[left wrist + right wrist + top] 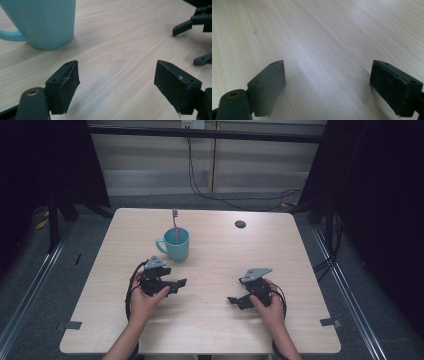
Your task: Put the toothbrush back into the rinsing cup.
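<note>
Tabletop of pale wood-grain laminate (210,320), roughly square, seen from above with a small dark round grommet (240,224) near its far edge. On the left half stands a light turquoise ceramic mug with a side handle (175,245), upright, holding a pink-handled toothbrush with a grey head (175,220) that leans against the rim and projects above it. The left gripper (181,283), black with a grey three-cornered plate, rests low over the table just in front of the mug; its jaws stand wide apart with nothing between them. In the left gripper view the mug (45,22) sits ahead and to the left of the left gripper (117,80), near but not touching. The right gripper (234,300) lies well apart on the right half, jaws likewise spread wide and empty over bare wood, as the right gripper view confirms (327,82).

Work in hand, judged from the layout: reaching for the toothbrush or the mug, not yet begun. Risks: a jaw striking the mug wall on approach would likely slide or tip it, since nothing braces it; a pinch on the thin handle taken off-centre could let the brush pivot or drop. Whether the bristles face toward or away from the person is probably not resolvable at this scale.
</note>
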Action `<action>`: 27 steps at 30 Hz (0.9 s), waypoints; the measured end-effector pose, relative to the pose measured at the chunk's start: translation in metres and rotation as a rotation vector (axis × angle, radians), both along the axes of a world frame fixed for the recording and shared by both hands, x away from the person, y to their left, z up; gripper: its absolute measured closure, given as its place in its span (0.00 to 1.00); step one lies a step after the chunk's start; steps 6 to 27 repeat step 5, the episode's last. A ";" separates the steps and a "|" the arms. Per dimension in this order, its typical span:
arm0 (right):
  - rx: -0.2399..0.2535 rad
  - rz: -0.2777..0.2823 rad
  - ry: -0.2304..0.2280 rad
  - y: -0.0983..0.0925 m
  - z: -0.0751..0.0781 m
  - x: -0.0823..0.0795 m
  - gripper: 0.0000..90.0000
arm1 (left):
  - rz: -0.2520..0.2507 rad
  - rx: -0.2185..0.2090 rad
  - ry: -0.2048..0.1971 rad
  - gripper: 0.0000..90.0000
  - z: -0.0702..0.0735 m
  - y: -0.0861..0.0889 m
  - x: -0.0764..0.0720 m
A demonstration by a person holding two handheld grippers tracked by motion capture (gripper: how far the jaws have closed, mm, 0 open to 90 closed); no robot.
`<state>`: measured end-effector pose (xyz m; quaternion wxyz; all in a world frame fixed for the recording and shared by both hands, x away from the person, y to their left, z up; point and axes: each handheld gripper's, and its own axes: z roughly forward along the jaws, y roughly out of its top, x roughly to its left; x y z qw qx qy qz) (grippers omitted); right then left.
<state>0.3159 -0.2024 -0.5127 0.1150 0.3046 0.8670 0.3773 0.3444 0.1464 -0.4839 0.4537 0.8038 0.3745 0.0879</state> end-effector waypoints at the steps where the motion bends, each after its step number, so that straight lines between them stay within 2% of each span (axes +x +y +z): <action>1: 0.001 0.001 0.001 0.000 0.000 0.000 0.14 | 0.000 0.002 0.005 0.22 -0.002 0.000 -0.001; 5: 0.000 0.001 0.000 0.000 0.000 0.000 0.14 | -0.007 0.021 0.001 0.22 -0.005 -0.001 -0.003; 27: 0.000 0.001 0.000 0.000 0.000 0.000 0.14 | -0.007 0.021 0.001 0.22 -0.005 -0.001 -0.003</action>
